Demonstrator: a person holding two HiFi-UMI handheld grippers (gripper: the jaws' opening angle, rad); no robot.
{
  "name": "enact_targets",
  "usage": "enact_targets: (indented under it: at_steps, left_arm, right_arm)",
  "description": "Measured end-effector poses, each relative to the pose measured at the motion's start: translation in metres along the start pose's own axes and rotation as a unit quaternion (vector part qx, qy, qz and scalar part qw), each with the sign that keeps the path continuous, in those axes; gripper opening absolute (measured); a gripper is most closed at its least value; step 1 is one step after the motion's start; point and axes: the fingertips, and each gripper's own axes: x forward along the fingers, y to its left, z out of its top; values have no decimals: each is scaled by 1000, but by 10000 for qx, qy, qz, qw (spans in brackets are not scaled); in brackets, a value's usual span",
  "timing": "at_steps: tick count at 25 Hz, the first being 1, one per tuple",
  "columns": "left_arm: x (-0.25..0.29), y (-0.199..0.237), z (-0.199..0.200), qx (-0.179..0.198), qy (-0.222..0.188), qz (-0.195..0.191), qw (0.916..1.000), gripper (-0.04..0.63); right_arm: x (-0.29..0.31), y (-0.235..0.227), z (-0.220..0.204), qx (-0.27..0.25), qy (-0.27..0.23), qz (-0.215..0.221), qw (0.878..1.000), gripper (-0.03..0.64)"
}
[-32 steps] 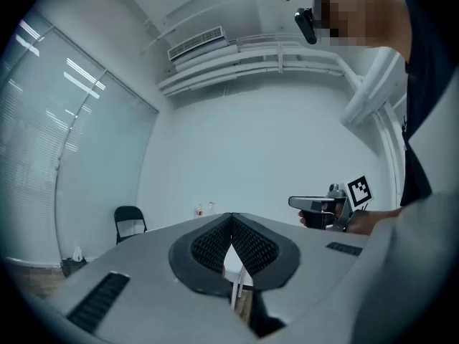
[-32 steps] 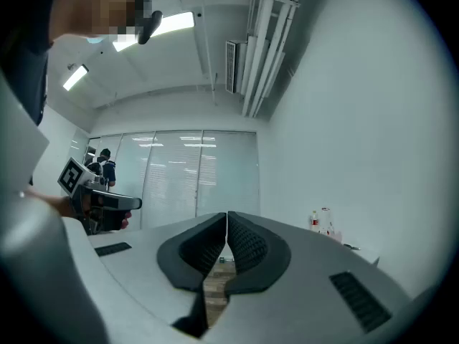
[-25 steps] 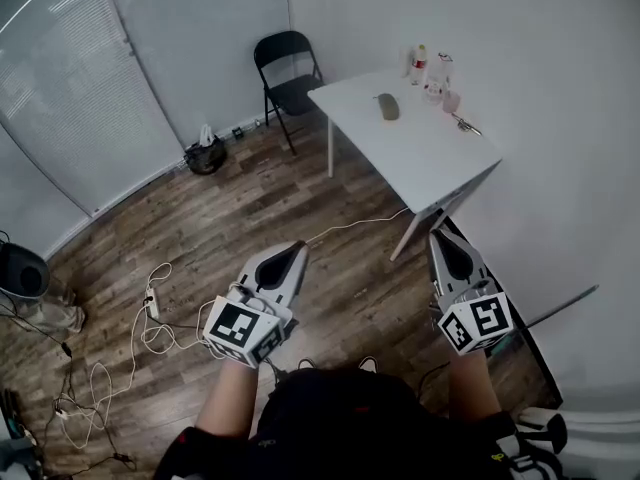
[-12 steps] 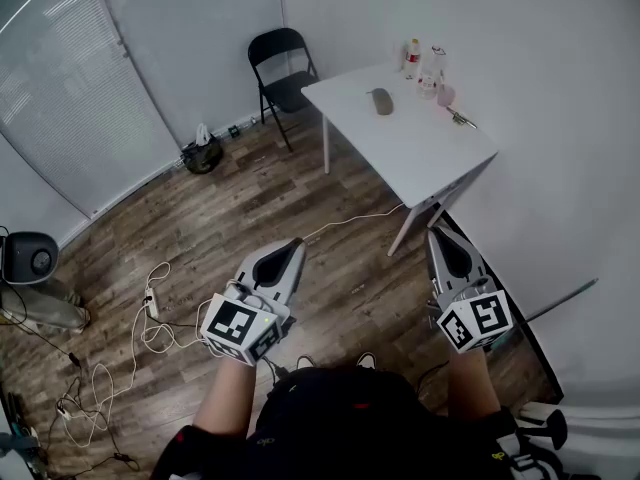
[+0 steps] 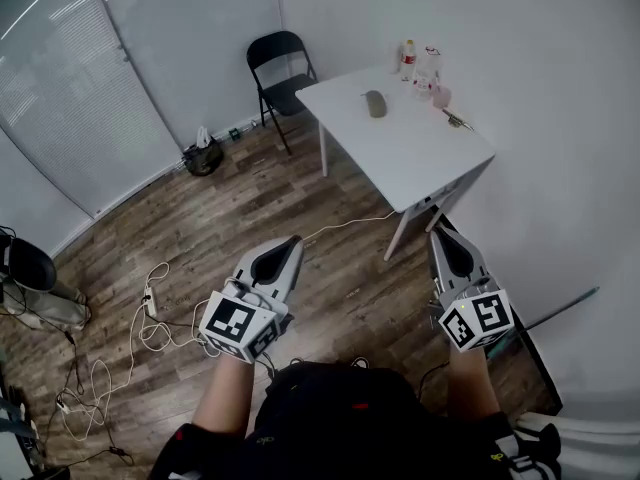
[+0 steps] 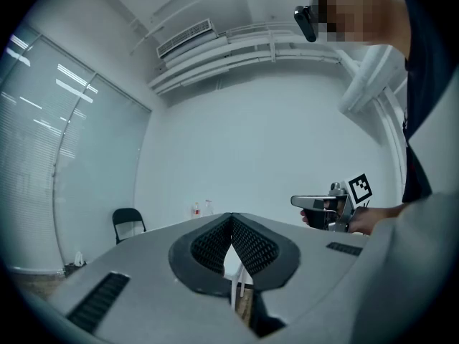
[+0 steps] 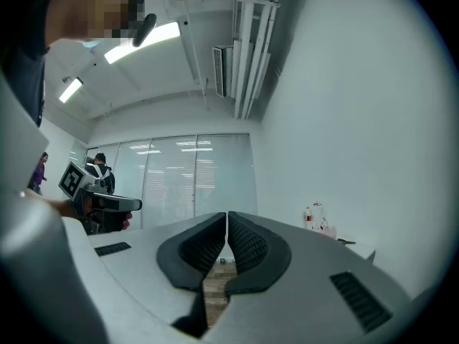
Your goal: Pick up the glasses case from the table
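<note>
A grey-green glasses case point(image 5: 375, 103) lies on the white table point(image 5: 400, 153) at the far right of the room in the head view. My left gripper point(image 5: 289, 244) is held level over the wooden floor, shut with nothing between its jaws. My right gripper point(image 5: 441, 238) is also shut and empty, near the table's front corner. Both are well short of the case. In the left gripper view the left gripper point(image 6: 231, 221) has its pads together; in the right gripper view the right gripper point(image 7: 226, 219) does too. The case is hidden in both gripper views.
Bottles point(image 5: 408, 56), a cup point(image 5: 441, 96) and keys point(image 5: 456, 120) stand on the table's far side. A black folding chair point(image 5: 280, 73) is behind the table. Cables and a power strip point(image 5: 152, 304) lie on the floor at the left, a dark bag point(image 5: 203, 154) by the glass wall.
Both grippers and the person have moved forward toward the table. The table and chair sit a little nearer and lower-left in the head view. Both grippers stayed shut.
</note>
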Motion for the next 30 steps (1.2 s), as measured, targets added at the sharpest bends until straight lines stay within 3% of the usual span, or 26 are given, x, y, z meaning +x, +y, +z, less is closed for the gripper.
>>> enact_targets:
  at_steps: [7, 15, 22, 30]
  left_arm:
    - [21, -18, -4, 151, 62, 307, 9994, 20]
    - [41, -14, -16, 122, 106, 181, 9997, 20]
    - [66, 39, -27, -112, 131, 107, 9998, 20]
    - [99, 142, -23, -192, 90, 52, 9998, 20]
  right_arm:
    - [-13, -40, -10, -22, 49, 50, 10000, 26]
    - [7, -51, -21, 125, 213, 80, 9997, 26]
    - [58, -52, -34, 24, 373, 11, 9993, 26]
    - [166, -41, -42, -131, 505, 46, 9986, 26]
